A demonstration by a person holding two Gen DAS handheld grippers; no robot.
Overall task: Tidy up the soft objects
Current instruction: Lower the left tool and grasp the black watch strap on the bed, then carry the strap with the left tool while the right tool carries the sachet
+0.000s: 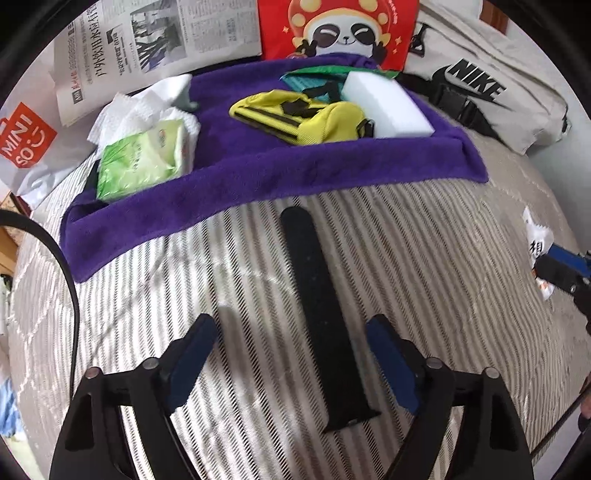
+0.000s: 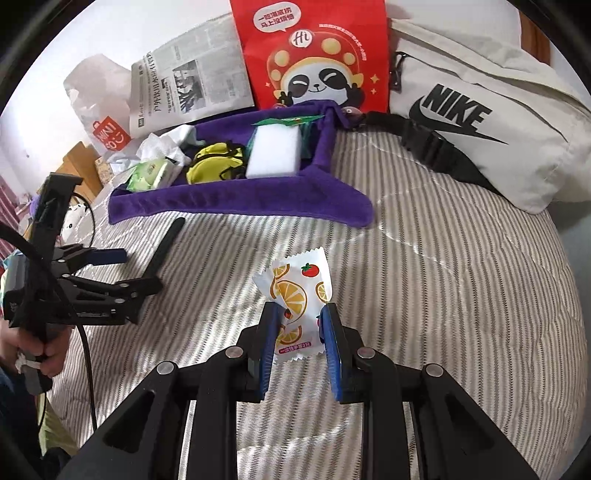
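A: Logging what I see from my feeds. Landmark is the purple towel [image 1: 258, 177] spread on the striped bed [image 1: 424, 277]. My left gripper [image 1: 291, 354] stands spread, nothing between its pads; a black strap [image 1: 314, 314] lies flat on the quilt between them, its far end just short of the towel's near edge.

B: And your right side?

A: Right gripper [image 2: 297, 332] is pinching a fruit-print sachet [image 2: 295, 291], lifted above the quilt on the near side of the towel.

B: What sits on the towel?

A: White sponge block [image 1: 384, 105] at its far right, yellow pouch [image 1: 303, 116] touching the sponge's left side, a teal item [image 1: 306, 83] behind them. Green tissue pack [image 1: 144, 162] on the towel's left edge, crumpled white paper [image 1: 125, 114] just behind it.

B: Beyond the towel?

A: Red panda bag [image 1: 336, 29] upright at the far edge, newspaper [image 1: 147, 48] far left, beige Nike bag [image 1: 480, 85] to the right.
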